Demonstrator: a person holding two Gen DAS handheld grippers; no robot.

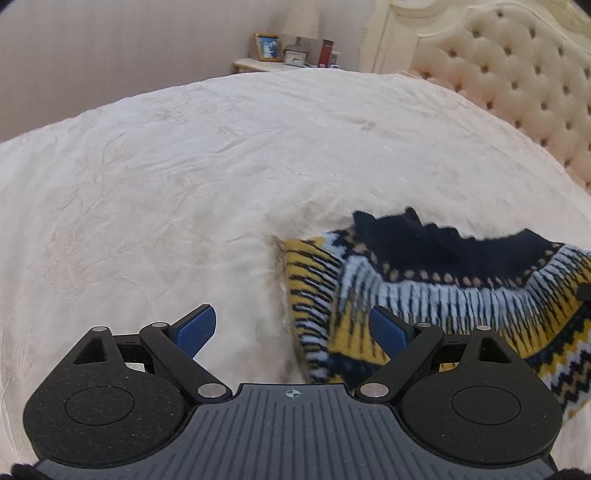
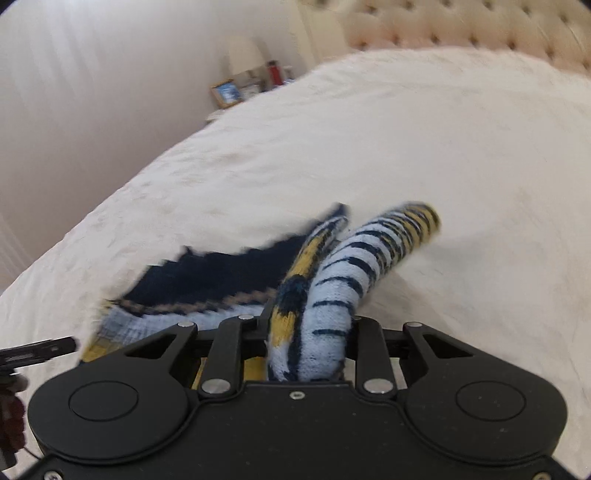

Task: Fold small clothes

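Bed (image 1: 207,155): cream quilted cover fills both wrist views, spreading ahead of and beneath both sets of jaws. Tufted headboard (image 1: 517,85) runs along the far right, well beyond the left jaws.

Knitted sweater (image 1: 424,280): navy body with bands of pale blue, yellow and tan. In the left wrist view it lies to the right of the jaws, partly lifted off the cover, one striped edge drooping just behind the right-hand blue pad. In the right wrist view a thick bunched fold of it (image 2: 325,306) rises from between the jaws, and a striped sleeve curves up and away ahead of them; the navy part trails off to the left of the jaws. This view is blurred.

Right gripper (image 2: 306,350): fingers drawn in close on the bunched knit, grasping the sweater. Pads are hidden by the fabric.

Left gripper (image 1: 291,328): jaws released and spread wide, blue pads (image 1: 195,330) bare, only bed cover between them. Sweater sits beside the right pad; cannot tell whether it touches.

Nightstand (image 1: 258,66): far ahead of the left jaws, against the wall. It carries a lamp (image 1: 301,22), a framed picture (image 1: 266,47), a small clock (image 1: 295,57) and a red cylindrical item (image 1: 326,51).
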